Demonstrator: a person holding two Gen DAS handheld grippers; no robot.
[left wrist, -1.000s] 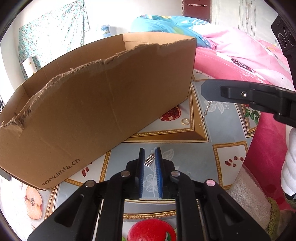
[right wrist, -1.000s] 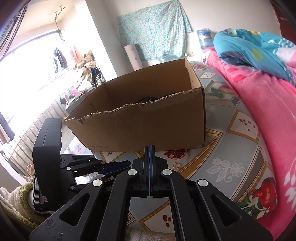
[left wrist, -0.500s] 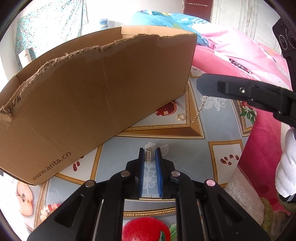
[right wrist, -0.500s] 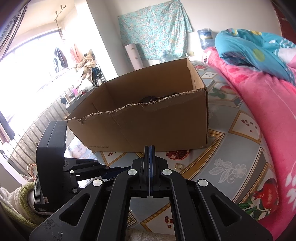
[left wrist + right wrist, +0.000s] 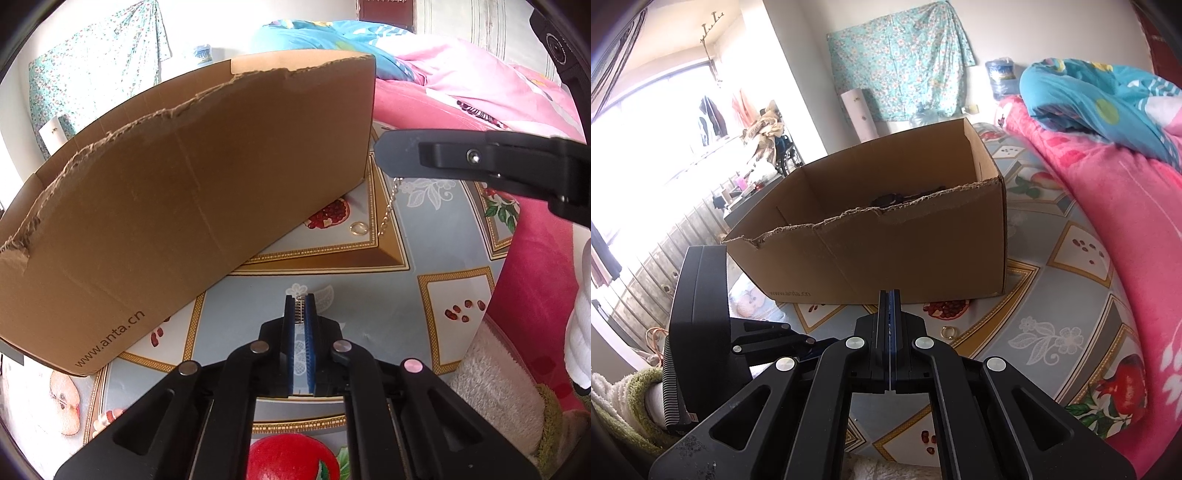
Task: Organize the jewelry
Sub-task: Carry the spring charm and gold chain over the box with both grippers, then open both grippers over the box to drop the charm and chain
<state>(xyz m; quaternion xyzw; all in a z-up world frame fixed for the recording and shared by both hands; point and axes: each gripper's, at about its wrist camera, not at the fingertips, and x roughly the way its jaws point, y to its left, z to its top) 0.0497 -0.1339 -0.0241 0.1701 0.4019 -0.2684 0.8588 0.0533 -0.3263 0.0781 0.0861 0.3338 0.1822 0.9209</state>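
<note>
A white-walled bedroom is flooded with daylight from a large window [image 5: 646,122] on the left — a turquoise floral cloth [image 5: 899,59] hangs on the far wall, pink bedding [image 5: 1108,206] and a blue quilt [image 5: 1097,99] are heaped on the right, clothes [image 5: 711,118] hanging by the glass.

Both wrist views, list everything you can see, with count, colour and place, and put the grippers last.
Brown cardboard box: one, torn top edge, on the tablecloth ahead of both grippers; something dark inside, unclear.
Fruit-patterned blue and gold tablecloth: one, under everything.
Gold ring: one, on the cloth near the box's right corner.
Gold chain: one, hanging from the right gripper.
Small silver ridged piece: one, between the left gripper's pads.
Pink blanket: one, right of the box.
Teal quilt: one, atop the blanket.
Left gripper: black, blue pads.
Right gripper: black, shut.
</note>
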